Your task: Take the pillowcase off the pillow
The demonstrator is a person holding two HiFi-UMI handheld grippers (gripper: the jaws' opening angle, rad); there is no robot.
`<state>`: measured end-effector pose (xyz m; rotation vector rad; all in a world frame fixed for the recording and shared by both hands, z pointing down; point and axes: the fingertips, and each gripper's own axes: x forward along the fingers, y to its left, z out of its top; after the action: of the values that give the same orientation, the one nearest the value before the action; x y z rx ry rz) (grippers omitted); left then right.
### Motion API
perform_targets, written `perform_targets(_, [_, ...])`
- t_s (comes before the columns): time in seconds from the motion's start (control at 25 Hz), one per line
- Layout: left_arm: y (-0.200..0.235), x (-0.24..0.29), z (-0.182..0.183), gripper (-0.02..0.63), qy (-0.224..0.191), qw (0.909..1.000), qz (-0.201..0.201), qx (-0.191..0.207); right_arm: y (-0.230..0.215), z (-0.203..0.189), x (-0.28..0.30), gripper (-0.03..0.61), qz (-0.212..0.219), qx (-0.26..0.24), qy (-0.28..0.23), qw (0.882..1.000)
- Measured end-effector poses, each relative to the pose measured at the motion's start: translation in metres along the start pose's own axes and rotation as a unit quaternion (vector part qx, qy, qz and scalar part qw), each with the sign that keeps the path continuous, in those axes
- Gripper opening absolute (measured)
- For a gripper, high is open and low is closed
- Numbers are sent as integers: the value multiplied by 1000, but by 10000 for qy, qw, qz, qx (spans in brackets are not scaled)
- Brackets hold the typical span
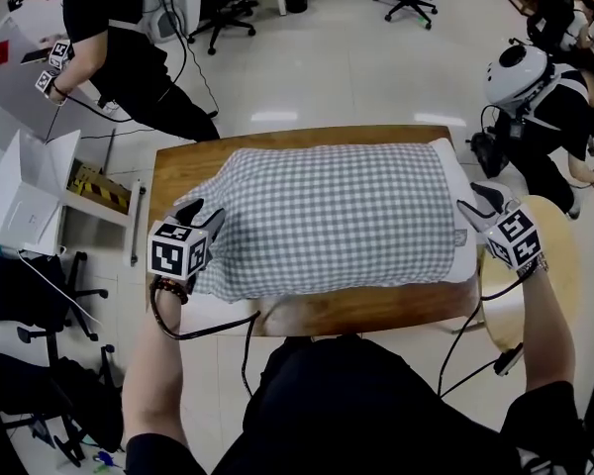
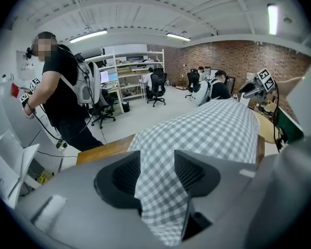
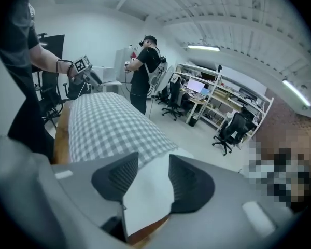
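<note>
Two handheld grippers are being held at opposite ends of a pillow (image 1: 462,250) that is lying lengthwise across a wooden table (image 1: 376,310). Most of the pillow is being covered by a grey-and-white checked pillowcase (image 1: 327,216), and only the white end at 3 o'clock in the head view is being left bare. The left gripper (image 1: 203,213) is being held at the 9 o'clock end of the pillowcase. In the left gripper view its jaws are being kept apart, and a loose corner of the checked fabric is being draped through the gap between them rather than pinched flat. The right gripper (image 1: 480,204) is being held at the 3 o'clock end. Its jaws are likewise being kept spread, with the bare white corner of the pillow lying between them. Both grippers are being pointed downwards and towards each other along the pillow. A round wooden top (image 1: 564,255) is being seen at 4 o'clock just beside the table, and a person in black (image 1: 119,47) is being occupied at a bench at 11 o'clock
</note>
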<state>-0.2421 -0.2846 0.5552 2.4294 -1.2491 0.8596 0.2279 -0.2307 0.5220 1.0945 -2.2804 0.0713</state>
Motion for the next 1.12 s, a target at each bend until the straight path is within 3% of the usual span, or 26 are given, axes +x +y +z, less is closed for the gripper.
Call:
perform_targets(0.12, [-4,-4,8,213,-130,9995,-240,-150,13,10,8,198,164,0,-28,9999])
perform_targets(0.2, [-14,-6,13,223,-172,9989,-431,-42,23,11,13,215,293,-122,25,9995])
perform_targets(0.44, [-63,1,25,257,25,9895,-1034,1014,34,-12,11,269,789,-1039,670,9892])
perform_targets(0.64, [-67,-3,9,301,572,9753,-1293,1695,34,-31,5,350,1146,-1618,1227,9724])
perform_targets(0.88, [-51,-5,-1,325,827,9665,-1464,1940,27,-47,11,399,1377,-2089,1781,9517])
perform_targets(1.12, [-53,3,-8,356,1017,9591,-1777,1955,24,-57,25,420,1578,-2165,2078,9408])
